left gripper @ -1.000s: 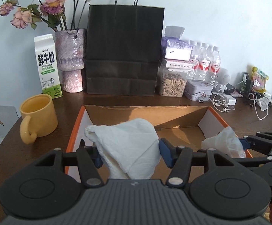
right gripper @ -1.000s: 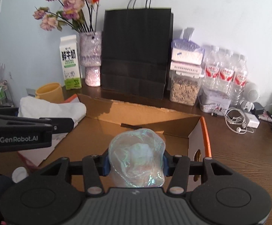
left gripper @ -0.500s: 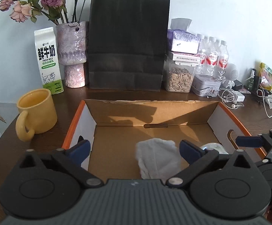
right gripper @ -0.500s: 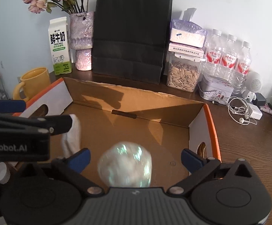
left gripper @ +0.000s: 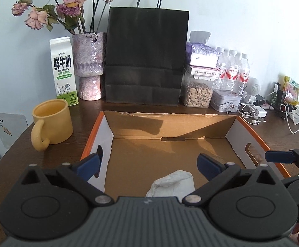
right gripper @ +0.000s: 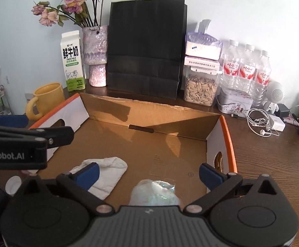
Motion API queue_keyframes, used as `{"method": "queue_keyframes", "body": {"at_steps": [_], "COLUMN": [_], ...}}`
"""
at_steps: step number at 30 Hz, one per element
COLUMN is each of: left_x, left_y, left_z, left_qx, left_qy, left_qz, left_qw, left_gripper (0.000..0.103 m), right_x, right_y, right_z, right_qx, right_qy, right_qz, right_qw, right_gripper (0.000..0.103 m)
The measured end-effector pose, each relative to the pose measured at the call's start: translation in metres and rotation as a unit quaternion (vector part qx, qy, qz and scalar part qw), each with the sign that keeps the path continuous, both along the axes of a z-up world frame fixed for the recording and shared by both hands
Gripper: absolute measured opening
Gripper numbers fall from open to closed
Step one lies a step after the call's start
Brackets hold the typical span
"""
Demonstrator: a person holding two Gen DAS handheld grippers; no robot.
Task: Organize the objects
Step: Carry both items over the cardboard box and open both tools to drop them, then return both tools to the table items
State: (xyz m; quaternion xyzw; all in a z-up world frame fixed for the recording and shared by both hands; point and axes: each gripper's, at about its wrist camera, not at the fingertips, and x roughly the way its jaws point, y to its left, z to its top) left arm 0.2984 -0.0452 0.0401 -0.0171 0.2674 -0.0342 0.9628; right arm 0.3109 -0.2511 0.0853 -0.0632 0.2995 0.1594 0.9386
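An open cardboard box (left gripper: 170, 121) with orange rims sits on the dark wooden table. A crumpled white cloth (left gripper: 171, 182) lies on the box floor near its front, below my left gripper (left gripper: 149, 163), which stands open and empty. In the right wrist view the same white cloth (right gripper: 108, 173) lies at the left, and a shiny iridescent plastic wad (right gripper: 154, 192) rests on the floor beneath my right gripper (right gripper: 148, 171), open with nothing between its pads. The cardboard box (right gripper: 227, 135) fills that view. My left gripper's arm crosses the left edge there.
Behind the box stand a yellow mug (left gripper: 51, 122), a milk carton (left gripper: 64, 70), a vase of dried roses (left gripper: 88, 63), a black paper bag (left gripper: 145, 61), a seed jar (left gripper: 199, 91), water bottles (left gripper: 234, 70) and a tin (left gripper: 226, 101). Cables and earphones (right gripper: 260, 123) lie at right.
Both grippers opened wide. The white cloth dropped from the left one and the shiny plastic wad from the right one; both now lie on the box floor.
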Motion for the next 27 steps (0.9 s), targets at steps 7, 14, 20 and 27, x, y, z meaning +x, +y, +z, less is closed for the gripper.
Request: {"method": "queue_keyframes", "body": {"at_steps": [7,14,20,27], "left_x": [-0.041,-0.091,-0.133,-0.169], "left_y": [0.007,0.014,0.018,0.027], "left_z": [0.006,0.005,-0.004,-0.018], "left_qx": [0.002,0.002,0.009,0.008], "left_qy": [-0.026,-0.041,-0.057,-0.055], "left_qz": [-0.003,-0.013,-0.019,-0.011], "left_qw": [0.9997,0.9991,0.9981,0.9984], "left_gripper": [0.103,0.103,0.103,0.103], "right_x": [-0.044,-0.100,-0.148,-0.195], "right_y": [-0.011,-0.023,-0.033,-0.040], "right_z": [0.012,0.016,0.006,-0.009], "right_qx": [0.011,0.015,0.030,0.039], "right_qy": [-0.041,-0.072,-0.078,-0.074], "right_qz": [0.004,0.017,0.018,0.024], "right_qw": [0.999,0.997,0.996,0.996], "right_gripper": [0.103,0.103,0.103,0.103]}}
